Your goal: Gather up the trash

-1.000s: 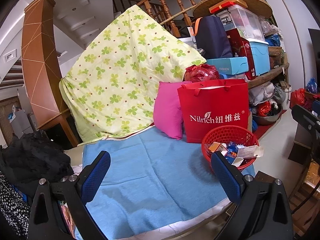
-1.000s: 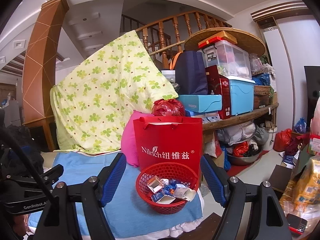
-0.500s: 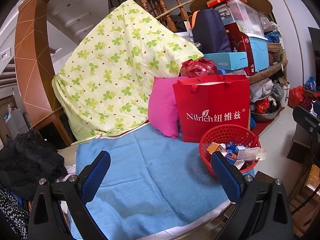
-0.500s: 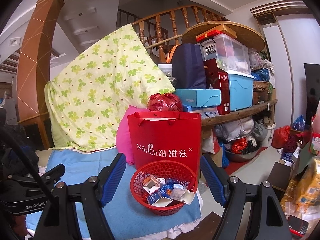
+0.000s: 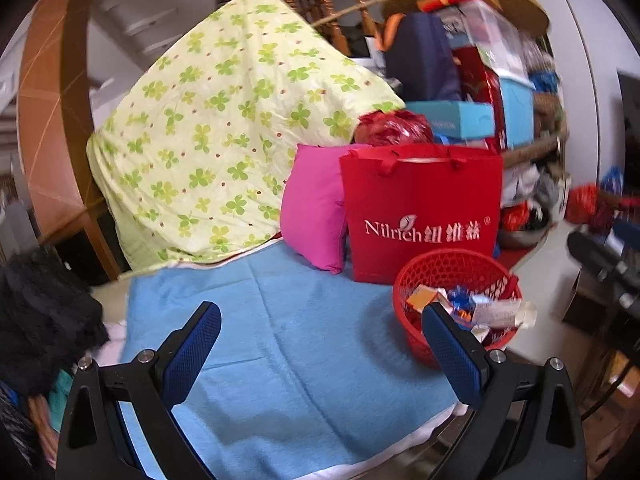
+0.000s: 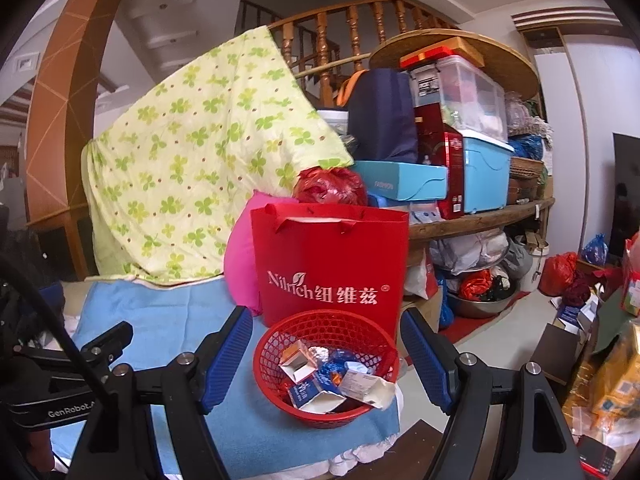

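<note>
A red mesh basket full of trash, small cartons and crumpled wrappers, stands on the blue towel at its right end. It also shows in the left wrist view. My right gripper is open and empty, with the basket showing between its blue pads. My left gripper is open and empty above the bare blue towel, with the basket just beyond its right finger.
A red Nilrich paper bag stands right behind the basket, with a pink pillow and a green clover quilt to its left. Stacked boxes and bins fill the shelf at right. The towel's front edge drops off to the floor.
Both views have shifted: the basket sits lower and more to the left in the right wrist view, and the left wrist view is blurred by motion. Both grippers stay open.
</note>
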{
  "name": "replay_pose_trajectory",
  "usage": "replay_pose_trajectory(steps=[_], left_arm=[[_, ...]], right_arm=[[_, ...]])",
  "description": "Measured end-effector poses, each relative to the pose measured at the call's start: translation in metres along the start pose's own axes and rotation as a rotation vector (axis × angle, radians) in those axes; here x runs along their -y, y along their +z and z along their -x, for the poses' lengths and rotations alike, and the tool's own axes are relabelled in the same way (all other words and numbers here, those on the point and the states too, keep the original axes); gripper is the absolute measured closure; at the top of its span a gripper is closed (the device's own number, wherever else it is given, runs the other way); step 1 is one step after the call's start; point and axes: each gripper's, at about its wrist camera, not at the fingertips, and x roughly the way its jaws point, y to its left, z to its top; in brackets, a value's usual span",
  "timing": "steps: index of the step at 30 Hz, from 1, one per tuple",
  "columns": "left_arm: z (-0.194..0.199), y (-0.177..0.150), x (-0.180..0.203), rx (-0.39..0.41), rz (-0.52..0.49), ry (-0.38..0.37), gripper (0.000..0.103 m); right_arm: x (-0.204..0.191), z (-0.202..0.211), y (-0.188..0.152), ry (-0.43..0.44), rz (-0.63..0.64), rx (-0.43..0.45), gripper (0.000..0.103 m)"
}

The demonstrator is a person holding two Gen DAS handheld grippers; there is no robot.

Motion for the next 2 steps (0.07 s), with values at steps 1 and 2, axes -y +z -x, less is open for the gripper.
replay_pose_trajectory(steps=[1, 2], left_arm=[[-0.006, -0.003, -0.012, -0.007, 0.032, -0.004, 0.003], [-0.014, -0.007, -0.026, -0.019, 0.063, -0.004, 0.003]], right_arm=[[-0.007, -0.005, -0.001, 0.01, 0.012, -0.006, 0.024], [-0.014, -0.011, -0.002, 0.024, 0.025, -0.013, 0.024]])
